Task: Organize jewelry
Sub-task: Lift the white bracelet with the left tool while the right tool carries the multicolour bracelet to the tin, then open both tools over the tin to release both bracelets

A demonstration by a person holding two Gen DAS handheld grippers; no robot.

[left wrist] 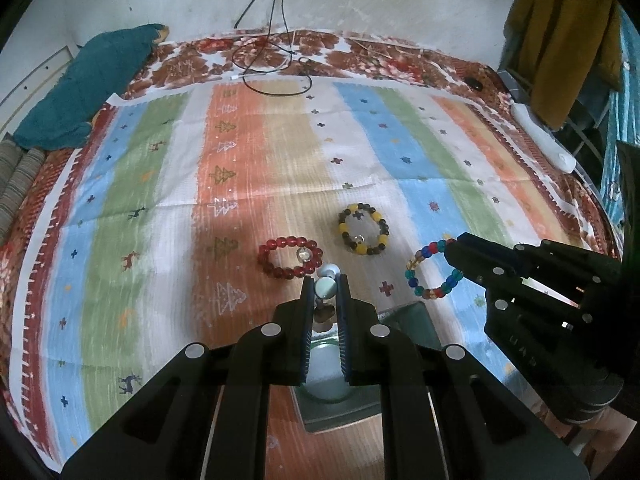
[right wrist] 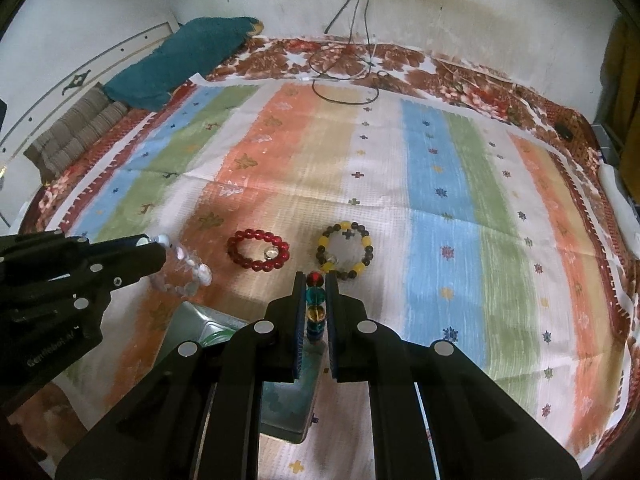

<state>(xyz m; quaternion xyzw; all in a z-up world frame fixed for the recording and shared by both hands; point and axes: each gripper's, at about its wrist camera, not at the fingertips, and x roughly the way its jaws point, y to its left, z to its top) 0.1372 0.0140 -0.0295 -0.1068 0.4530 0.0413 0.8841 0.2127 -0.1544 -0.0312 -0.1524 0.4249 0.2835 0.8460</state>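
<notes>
My left gripper (left wrist: 325, 280) is shut on a pale white bead bracelet (left wrist: 325, 286), held above a glass box (left wrist: 416, 316); from the right wrist view this bracelet (right wrist: 188, 270) hangs off the left gripper (right wrist: 160, 246). My right gripper (right wrist: 315, 280) is shut on a multicolour bead bracelet (right wrist: 315, 300), which also shows in the left wrist view (left wrist: 424, 276) hanging from the right gripper (left wrist: 452, 254). A red bracelet (left wrist: 290, 258) (right wrist: 259, 256) and a yellow-and-dark bracelet (left wrist: 363, 229) (right wrist: 345, 251) lie flat on the striped cloth (left wrist: 256, 168).
The glass box (right wrist: 200, 322) sits under both grippers at the near edge. A teal towel (left wrist: 88, 88) lies at the far left, black cables (left wrist: 272, 60) at the far edge, a white object (left wrist: 544, 140) at the right edge. Clothes (left wrist: 568, 40) hang at the far right.
</notes>
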